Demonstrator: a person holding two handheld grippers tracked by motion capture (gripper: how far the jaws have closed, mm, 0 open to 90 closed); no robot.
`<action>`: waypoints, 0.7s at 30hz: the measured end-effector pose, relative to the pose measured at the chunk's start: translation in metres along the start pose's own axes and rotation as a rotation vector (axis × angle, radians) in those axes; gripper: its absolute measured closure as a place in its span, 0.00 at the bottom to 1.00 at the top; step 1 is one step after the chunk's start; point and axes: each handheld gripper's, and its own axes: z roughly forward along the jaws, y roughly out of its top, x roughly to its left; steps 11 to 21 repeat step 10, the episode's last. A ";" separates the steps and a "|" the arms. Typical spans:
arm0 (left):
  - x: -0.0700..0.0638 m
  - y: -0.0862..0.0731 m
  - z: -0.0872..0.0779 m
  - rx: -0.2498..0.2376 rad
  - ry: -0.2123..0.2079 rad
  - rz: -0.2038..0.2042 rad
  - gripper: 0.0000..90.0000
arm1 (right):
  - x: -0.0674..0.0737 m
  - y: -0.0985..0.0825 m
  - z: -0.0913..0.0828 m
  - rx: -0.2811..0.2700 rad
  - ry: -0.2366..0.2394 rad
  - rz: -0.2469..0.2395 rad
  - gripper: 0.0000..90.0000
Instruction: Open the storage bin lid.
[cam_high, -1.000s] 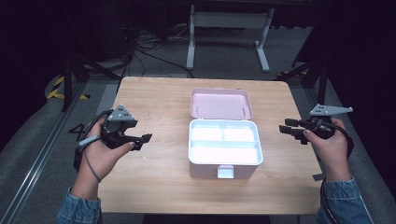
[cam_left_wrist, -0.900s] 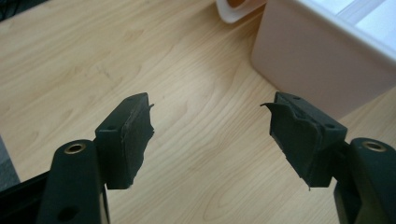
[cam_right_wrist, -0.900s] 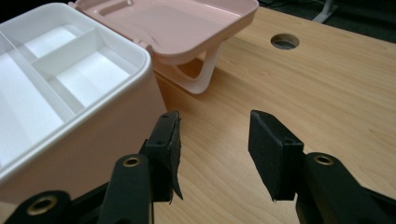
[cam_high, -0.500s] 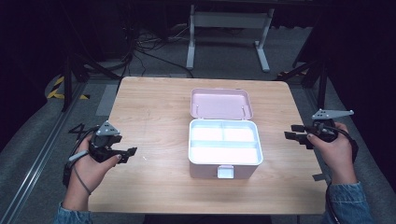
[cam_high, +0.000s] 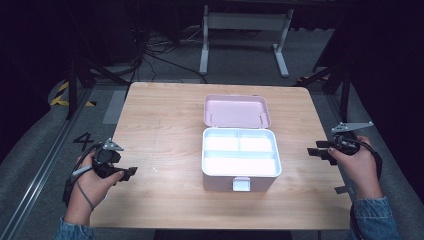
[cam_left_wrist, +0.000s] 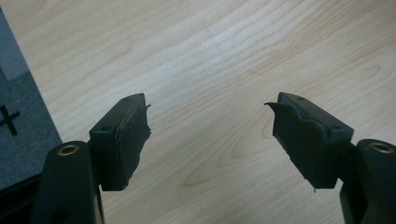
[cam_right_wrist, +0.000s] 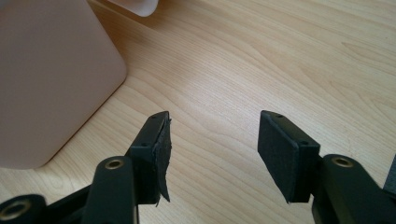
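Note:
A pink box (cam_high: 240, 159) stands open in the middle of the wooden table (cam_high: 165, 120), its lid (cam_high: 236, 111) laid back toward the far side and its white divided tray empty. My left gripper (cam_high: 129, 173) hovers over the table's near-left edge, held in a hand, well left of the box. Its jaws stand open over bare wood (cam_left_wrist: 210, 123). My right gripper (cam_high: 314, 151) is at the table's right edge, just right of the box, open with nothing between its jaws (cam_right_wrist: 212, 149). The box's pink side wall (cam_right_wrist: 46, 79) rises at the left of the right gripper view.
Grey floor with a taped mark (cam_high: 84, 141) lies left of the table. A white metal frame (cam_high: 242, 30) and cables stand beyond the far edge. Dark stands flank both sides. Bare wood surrounds the box on all sides.
My left gripper has dropped back toward the near-left corner of the table. The right gripper has lowered slightly toward the near side. Both stayed open.

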 end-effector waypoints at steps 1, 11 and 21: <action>0.000 0.000 0.000 0.000 0.000 0.000 0.30 | 0.000 0.000 0.000 0.000 0.000 0.000 0.50; 0.004 -0.004 0.006 0.032 -0.027 -0.020 0.30 | -0.003 -0.004 0.005 0.018 0.003 0.015 0.49; 0.004 -0.004 0.006 0.032 -0.027 -0.020 0.30 | -0.003 -0.004 0.005 0.018 0.003 0.015 0.49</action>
